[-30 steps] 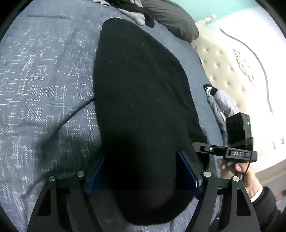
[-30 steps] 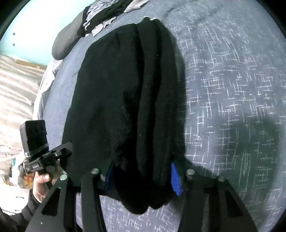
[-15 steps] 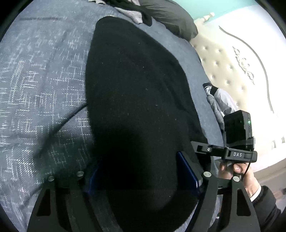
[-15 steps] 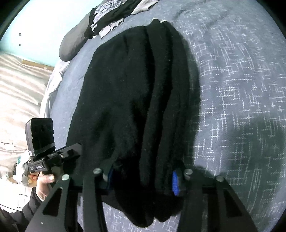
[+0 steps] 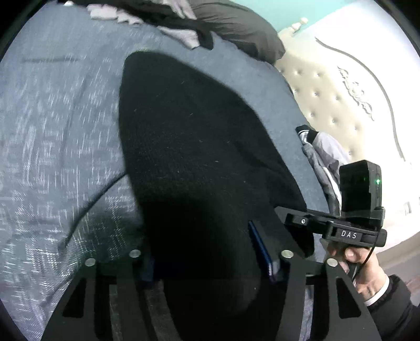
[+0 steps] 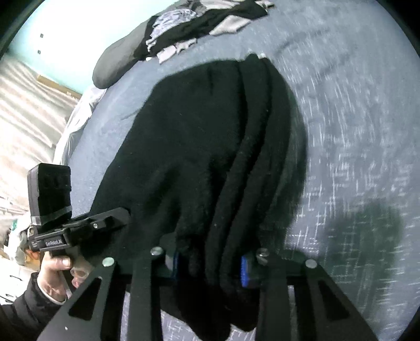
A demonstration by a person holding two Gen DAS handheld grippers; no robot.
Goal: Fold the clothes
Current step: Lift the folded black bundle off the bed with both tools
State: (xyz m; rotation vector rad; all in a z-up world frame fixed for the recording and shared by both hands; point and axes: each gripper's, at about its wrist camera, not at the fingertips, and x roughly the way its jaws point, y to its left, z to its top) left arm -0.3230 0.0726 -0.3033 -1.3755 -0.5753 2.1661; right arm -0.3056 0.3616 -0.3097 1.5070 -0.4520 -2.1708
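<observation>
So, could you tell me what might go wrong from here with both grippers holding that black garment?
The black garment is bunched into thick folds between the right gripper jaws, so layers could slip out unevenly. It also hangs below the left gripper, where its loose edge might drag and wrinkle on the blue bedspread.

Home bedroom: bed with grey-blue cover (image 5: 52, 126), tufted cream headboard (image 5: 323, 99), dark pillow (image 6: 115, 65).

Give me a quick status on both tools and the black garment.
Left tool and right tool both shut on black garment. Garment stretched across the grey bedspread. Clothes pile beyond, not obstructing.
</observation>
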